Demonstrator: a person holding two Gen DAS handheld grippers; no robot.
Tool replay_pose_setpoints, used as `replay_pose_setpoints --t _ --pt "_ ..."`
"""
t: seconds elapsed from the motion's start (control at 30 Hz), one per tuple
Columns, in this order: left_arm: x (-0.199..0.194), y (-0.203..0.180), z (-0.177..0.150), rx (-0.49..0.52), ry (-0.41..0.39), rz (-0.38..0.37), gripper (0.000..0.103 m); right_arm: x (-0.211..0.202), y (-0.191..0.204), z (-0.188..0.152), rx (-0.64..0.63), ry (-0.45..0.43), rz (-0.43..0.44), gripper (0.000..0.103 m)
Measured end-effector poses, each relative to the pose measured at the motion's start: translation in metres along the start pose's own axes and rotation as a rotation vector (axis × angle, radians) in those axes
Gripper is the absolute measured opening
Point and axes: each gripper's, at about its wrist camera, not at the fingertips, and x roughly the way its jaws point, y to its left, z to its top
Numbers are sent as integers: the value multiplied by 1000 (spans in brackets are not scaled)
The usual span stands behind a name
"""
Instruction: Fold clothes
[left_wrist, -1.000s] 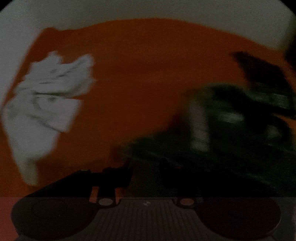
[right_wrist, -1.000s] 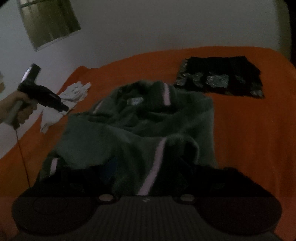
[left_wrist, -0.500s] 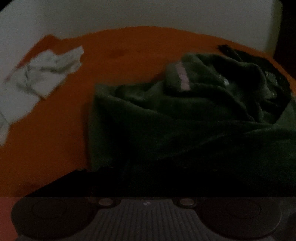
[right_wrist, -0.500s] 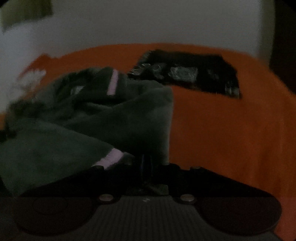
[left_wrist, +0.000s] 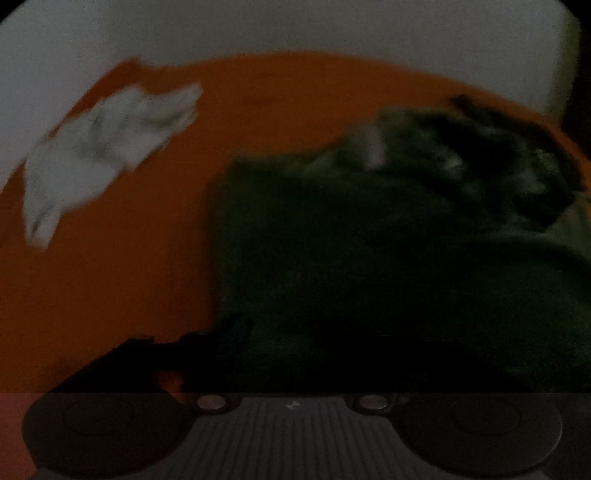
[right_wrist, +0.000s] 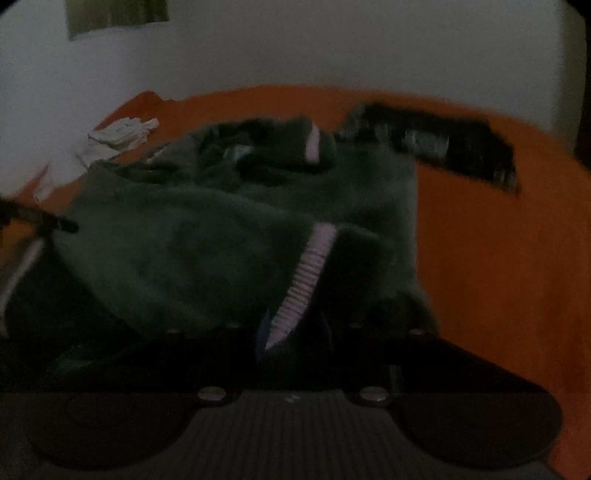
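A dim, blurred scene: a dark green fleece (right_wrist: 229, 229) lies bunched on an orange bed (right_wrist: 498, 258). Furthest left of the jaws in both views, a crumpled white cloth (left_wrist: 107, 147) sits well apart near the wall. In the left wrist view the fleece fills the space ahead and to the right of the left gripper (left_wrist: 295, 354), with its straight side edge running away from the jaws just inside the left finger; bare bed lies to the left of that edge. The left jaws are opening, but their tips are lost in darkness, so whether fleece sits between them cannot be told. In the right wrist view the fleece spreads ahead and to the left of the right gripper (right_wrist: 295, 332), and a pale ribbed stripe (right_wrist: 306, 280) runs from between the fingers away and slightly rightward. The right jaws are opening with that striped edge between them, seemingly no longer pinched. Judging by this, each hand is near its own lower corner, and the fleece's long axis runs away from both. Only the right view shows the left gripper's dark tip (right_wrist: 62, 223) at the fleece's far left edge, and a black folded garment (right_wrist: 443, 147) beyond on the right.
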Motion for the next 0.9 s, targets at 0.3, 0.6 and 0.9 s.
replay_pose_setpoints --t 0.3,0.6,0.9 --pt "-18 -19 60 108 -166 -1 54 -29 23 31 37 -47 129 50" --pt "85 -15 82 74 -35 170 43 18 42 3 55 13 70 22" --pt "49 -3 77 32 -80 107 43 7 34 26 41 2 82 28"
